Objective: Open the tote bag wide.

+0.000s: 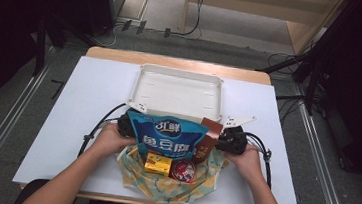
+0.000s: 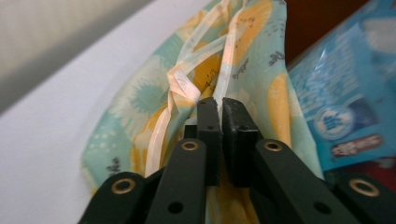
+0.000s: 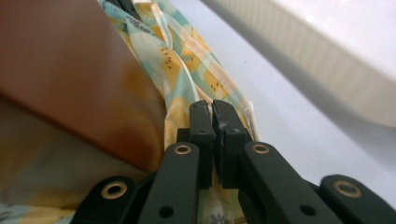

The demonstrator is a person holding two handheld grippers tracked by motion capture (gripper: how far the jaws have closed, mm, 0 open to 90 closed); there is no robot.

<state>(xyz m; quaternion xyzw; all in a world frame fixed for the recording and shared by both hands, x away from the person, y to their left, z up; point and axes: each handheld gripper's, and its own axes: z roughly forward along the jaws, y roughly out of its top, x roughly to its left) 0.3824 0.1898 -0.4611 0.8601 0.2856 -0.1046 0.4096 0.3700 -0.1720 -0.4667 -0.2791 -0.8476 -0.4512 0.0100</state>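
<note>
A floral cloth bag (image 1: 161, 186) in teal and yellow lies at the table's front, its mouth spread between my two grippers. Inside it stand a blue snack packet (image 1: 168, 135), a brown packet (image 1: 209, 134), a yellow box (image 1: 158, 163) and a round red tin (image 1: 182, 171). My left gripper (image 1: 125, 125) pinches the bag's left rim; in the left gripper view its tip (image 2: 219, 105) is shut on the fabric (image 2: 140, 102) beside the blue packet (image 2: 341, 93). My right gripper (image 1: 229, 139) pinches the right rim; its tip (image 3: 213, 109) clamps the cloth (image 3: 187, 60) next to the brown packet (image 3: 70, 70).
A white plastic tray (image 1: 181, 77) sits just behind the bag, and its ribbed wall (image 3: 336, 46) runs close by my right gripper. The white table cover (image 1: 66, 121) spreads to both sides. Cables trail from both grippers along the table.
</note>
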